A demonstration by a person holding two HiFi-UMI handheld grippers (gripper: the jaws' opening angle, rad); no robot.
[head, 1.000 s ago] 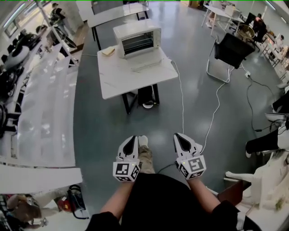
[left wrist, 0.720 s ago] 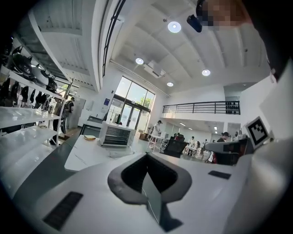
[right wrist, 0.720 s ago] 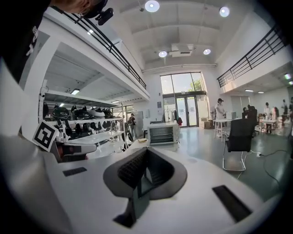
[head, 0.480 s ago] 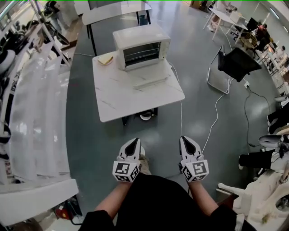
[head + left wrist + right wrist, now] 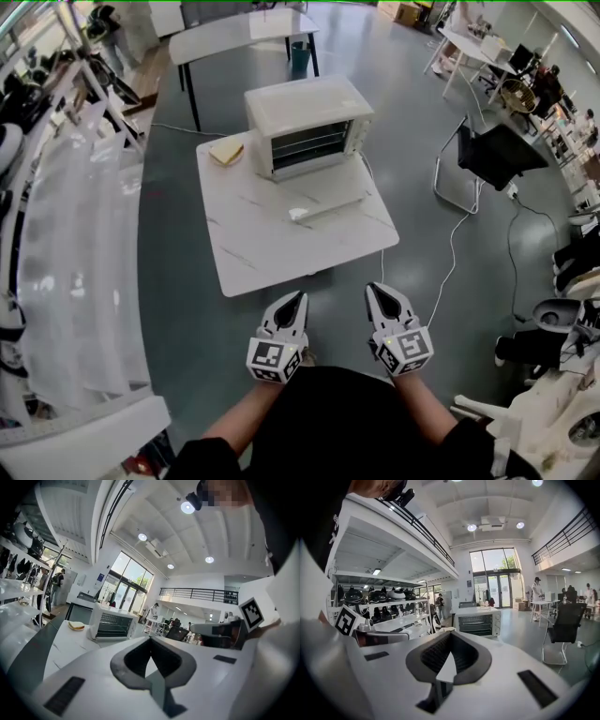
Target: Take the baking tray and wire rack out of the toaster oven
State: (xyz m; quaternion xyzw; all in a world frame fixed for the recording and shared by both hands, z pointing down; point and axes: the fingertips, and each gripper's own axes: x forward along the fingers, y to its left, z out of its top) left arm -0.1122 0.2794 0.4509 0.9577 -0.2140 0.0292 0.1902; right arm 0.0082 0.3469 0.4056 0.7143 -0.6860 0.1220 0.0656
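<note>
The white toaster oven [image 5: 309, 127] stands at the far side of a white marble table [image 5: 272, 244], its door [image 5: 326, 201] folded down flat in front. Wire bars show in its dark opening; I cannot make out a baking tray. My left gripper [image 5: 296, 300] and right gripper [image 5: 378, 291] are held side by side just short of the table's near edge, both shut and empty, pointing at the oven. The oven [image 5: 112, 625] appears small and distant past my left gripper [image 5: 150, 640]. Past my right gripper [image 5: 451, 635] the oven [image 5: 477, 621] is also far off.
A yellow slab-like item [image 5: 226, 152] lies on the table left of the oven. A white cable [image 5: 452, 251] trails across the floor to the right, near a black chair [image 5: 502, 155]. Long white shelving [image 5: 75, 244] runs along the left. Another table [image 5: 248, 28] stands behind.
The table and oven have drawn much closer in the head view, from far across the floor to just ahead of the grippers. Both grippers stay shut and side by side.
</note>
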